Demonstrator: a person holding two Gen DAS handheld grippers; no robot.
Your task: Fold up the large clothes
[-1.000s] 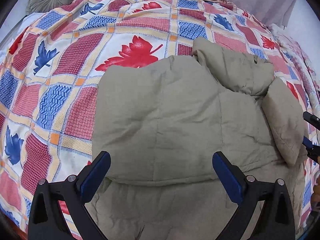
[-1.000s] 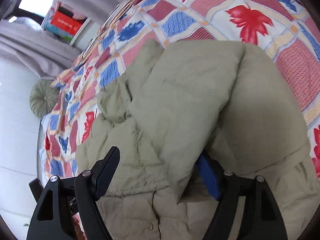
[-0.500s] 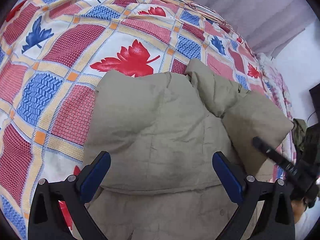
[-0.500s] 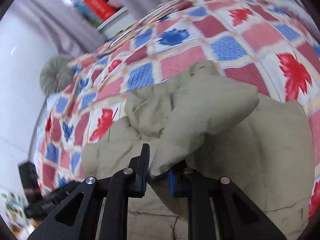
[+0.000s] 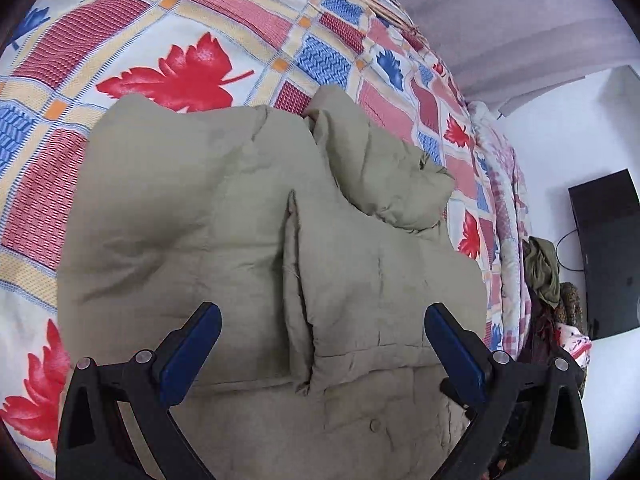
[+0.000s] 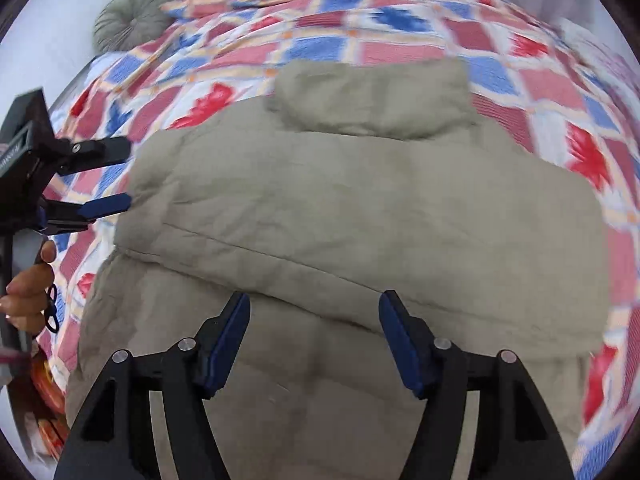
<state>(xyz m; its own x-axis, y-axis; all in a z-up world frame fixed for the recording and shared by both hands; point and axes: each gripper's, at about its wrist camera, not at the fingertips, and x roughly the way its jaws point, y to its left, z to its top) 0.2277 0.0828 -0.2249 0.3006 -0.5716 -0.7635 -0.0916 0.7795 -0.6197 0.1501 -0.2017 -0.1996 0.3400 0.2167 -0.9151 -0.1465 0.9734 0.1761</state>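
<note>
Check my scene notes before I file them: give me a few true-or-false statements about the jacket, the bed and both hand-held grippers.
1. The khaki padded jacket lies on a patterned quilt. True.
2. The right hand-held gripper is clamped on a sleeve. False: its jaws have just been opening and stand apart above the jacket, gripping nothing.
3. The left hand-held gripper is open. True.
4. The quilt is plain white. False: it has red and blue leaves in checks.
5. A round green cushion sits at the bed's far corner. True.
</note>
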